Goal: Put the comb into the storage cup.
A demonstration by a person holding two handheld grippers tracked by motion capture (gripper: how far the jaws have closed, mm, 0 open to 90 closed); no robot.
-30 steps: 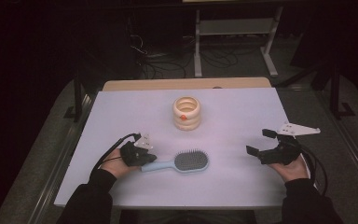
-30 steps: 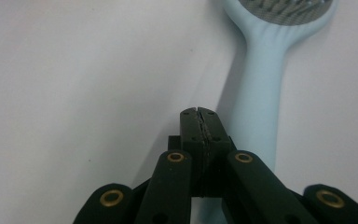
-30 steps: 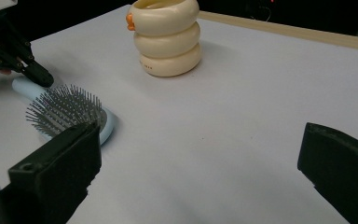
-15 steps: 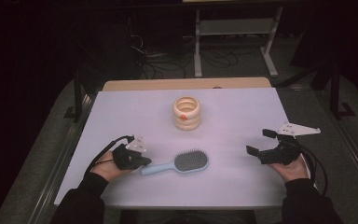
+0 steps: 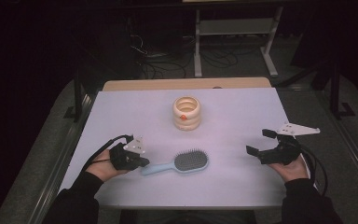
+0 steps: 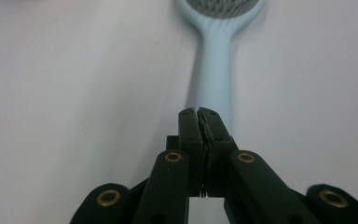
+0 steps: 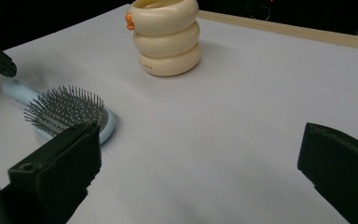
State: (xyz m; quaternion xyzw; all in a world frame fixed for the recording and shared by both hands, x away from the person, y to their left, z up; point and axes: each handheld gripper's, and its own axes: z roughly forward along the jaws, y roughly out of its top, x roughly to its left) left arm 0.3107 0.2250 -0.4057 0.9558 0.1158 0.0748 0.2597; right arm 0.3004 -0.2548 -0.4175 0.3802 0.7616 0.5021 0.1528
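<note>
Left gripper view looks straight down the shut jaws of the left gripper point(image 6: 199, 113), which are pressed together with nothing between them, and the pale blue handle of the hairbrush point(image 6: 215, 70) runs on ahead from just behind their tips. Whether the tips touch the handle's end or hang slightly above it is hard to tell from this angle. The risk I see is a poke rather than a grasp: clenched jaws driven forward would shove the light brush along the smooth white table point(image 5: 121, 112) or spin it about its bristled head. Unless the jaws part before coming down, they will likely land on top of the handle and skid off its rounded edge.

From the high view, the hairbrush point(image 5: 177, 164) lies flat, bristles up, its handle end just beside the left gripper point(image 5: 142, 161) and its head pointing away toward the right gripper point(image 5: 257, 143). That one rests well apart from the brush, jaws spread wide and empty. The cream ringed cup point(image 5: 187, 113) stands farther off, beyond both.
</note>
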